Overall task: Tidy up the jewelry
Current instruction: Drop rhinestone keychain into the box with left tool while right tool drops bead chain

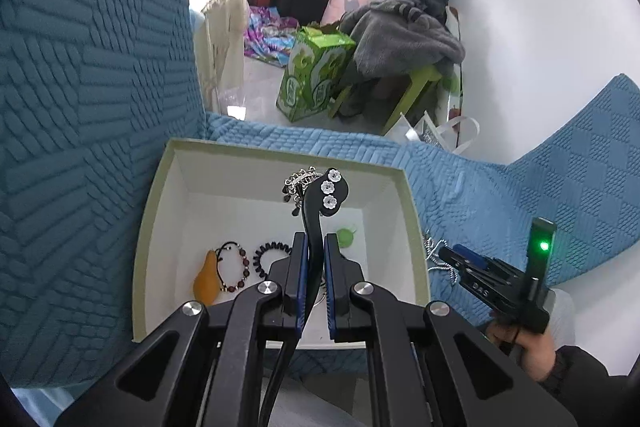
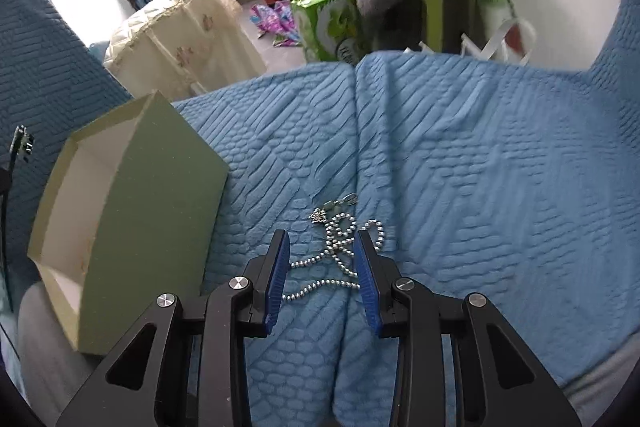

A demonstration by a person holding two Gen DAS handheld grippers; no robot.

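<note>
Blue quilted fabric [image 2: 460,167] covers the sofa seat where everything lies; a pale green box [image 1: 416,227] with a white inside stands open on it, just left of the right claw in the right wrist view. The left claw [image 1: 316,267] is clenched on a black hair clip [image 1: 320,211]; the clip's stem runs up between the blue pads [image 1: 303,279], and its broad end, set with three small white flowers, stands over the middle of the box; a silvery ornament with dark beads [image 1: 298,183] hangs just behind that end, though whether it belongs to the clip I cannot tell. On the box floor lie an orange pear-shaped piece [image 1: 206,281], a beaded bracelet [image 1: 236,267] touching it, a black spiral hair tie [image 1: 268,257] beside that, and a small green item [image 1: 346,237] further right. The right claw [image 2: 322,275], held in a person's hand [image 1: 532,351], stands released, grasping nothing; its jaws are parted above a silver ball-chain necklace [image 2: 340,247] that lies in loose loops on the fabric near the box; part of the chain runs between the two pads without either pressing on it; a small charm [image 2: 318,215] sits at the chain's far end.
</note>
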